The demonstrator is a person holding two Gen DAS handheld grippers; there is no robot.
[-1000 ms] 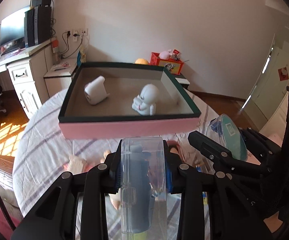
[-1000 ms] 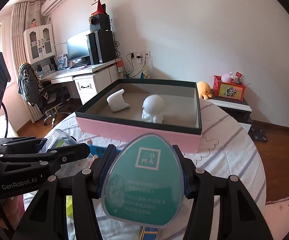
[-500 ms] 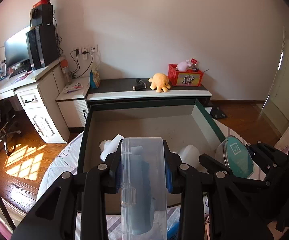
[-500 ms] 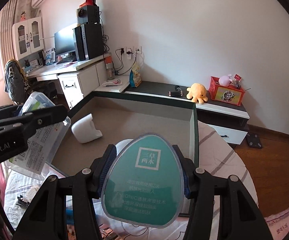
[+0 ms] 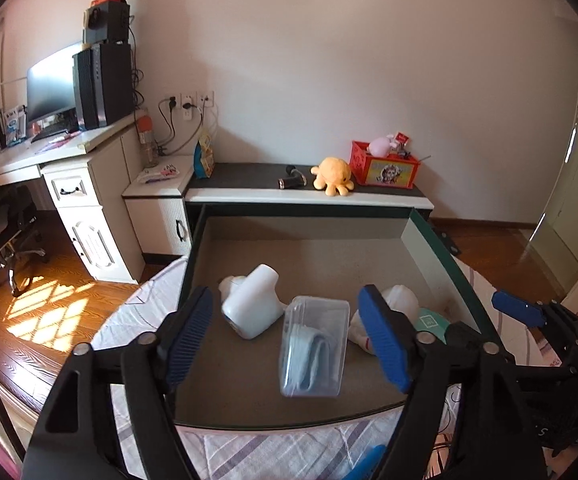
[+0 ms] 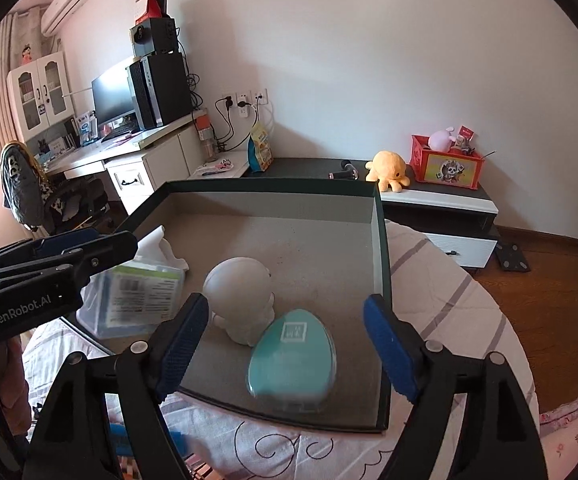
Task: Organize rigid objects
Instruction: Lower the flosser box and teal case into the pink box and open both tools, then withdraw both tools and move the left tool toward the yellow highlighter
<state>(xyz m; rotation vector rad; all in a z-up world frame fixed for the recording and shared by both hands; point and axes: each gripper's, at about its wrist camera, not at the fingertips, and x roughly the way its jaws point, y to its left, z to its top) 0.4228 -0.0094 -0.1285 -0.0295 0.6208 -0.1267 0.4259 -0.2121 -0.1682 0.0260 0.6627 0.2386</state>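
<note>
My left gripper (image 5: 285, 298) hangs over the green-rimmed tray (image 5: 445, 256), its jaws opening. The clear plastic box (image 5: 315, 350), with a grey-blue item inside, sits blurred on the tray floor below, free of the pads. My right gripper (image 6: 285, 303) is also opening above the tray (image 6: 381, 248). The teal egg-shaped case (image 6: 293, 356) lies loose beneath it, beside a white figurine (image 6: 241, 296). A white curved object (image 5: 253, 308) rests left of the clear box. The left gripper (image 6: 49, 264) shows at the left of the right wrist view, over the clear box (image 6: 141, 300).
The tray stands on a round table with a striped cloth (image 5: 249, 456). Behind it a low cabinet (image 5: 309, 196) carries an orange plush octopus (image 5: 333, 174) and a red box (image 5: 385, 168). A desk with a monitor (image 6: 113, 96) and a chair (image 6: 25, 188) stand to the left.
Both grippers moved forward over the tray and opened. The clear box left the left jaws and the teal case left the right jaws; both now lie inside the tray.
</note>
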